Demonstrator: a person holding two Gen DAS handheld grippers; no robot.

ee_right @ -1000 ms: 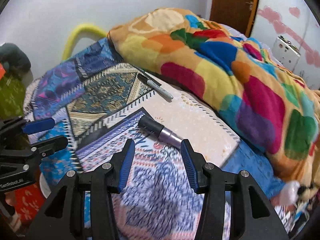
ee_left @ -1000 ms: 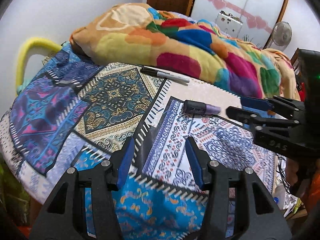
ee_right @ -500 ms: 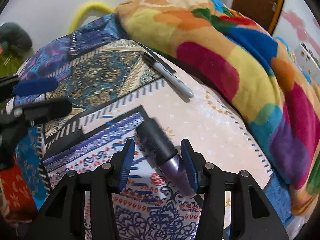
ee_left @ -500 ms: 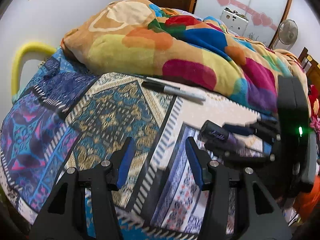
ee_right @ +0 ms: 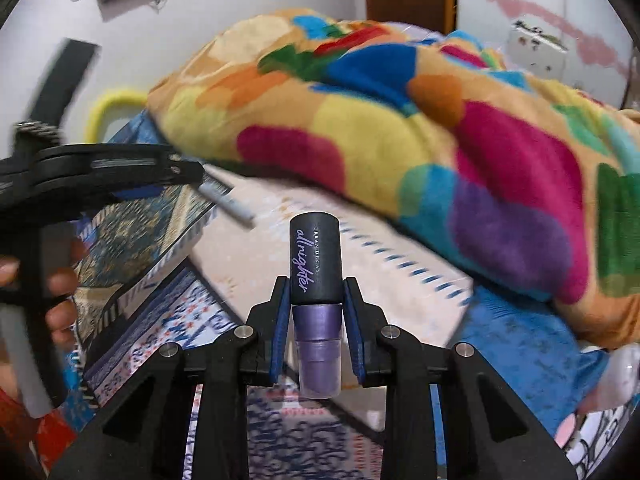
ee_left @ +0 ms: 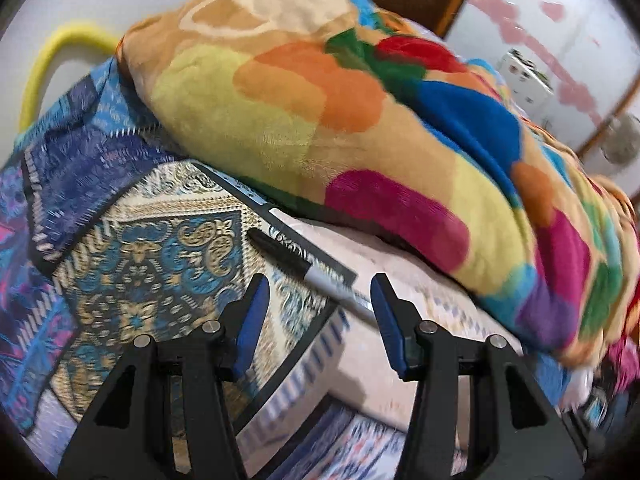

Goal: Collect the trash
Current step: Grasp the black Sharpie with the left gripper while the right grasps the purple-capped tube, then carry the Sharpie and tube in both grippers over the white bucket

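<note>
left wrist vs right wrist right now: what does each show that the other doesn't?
Left wrist only: the left gripper head-on, fingers open above the marker, whose black cap shows here; nothing is gripped.

Right wrist only: the right gripper, whose fingers have just been closing, shut on the purple bottle. A hand on the left gripper's handle shows at the left edge.

Both: the marker on the patterned bedsheet, the multicoloured blanket, the yellow hoop and the door.
</note>
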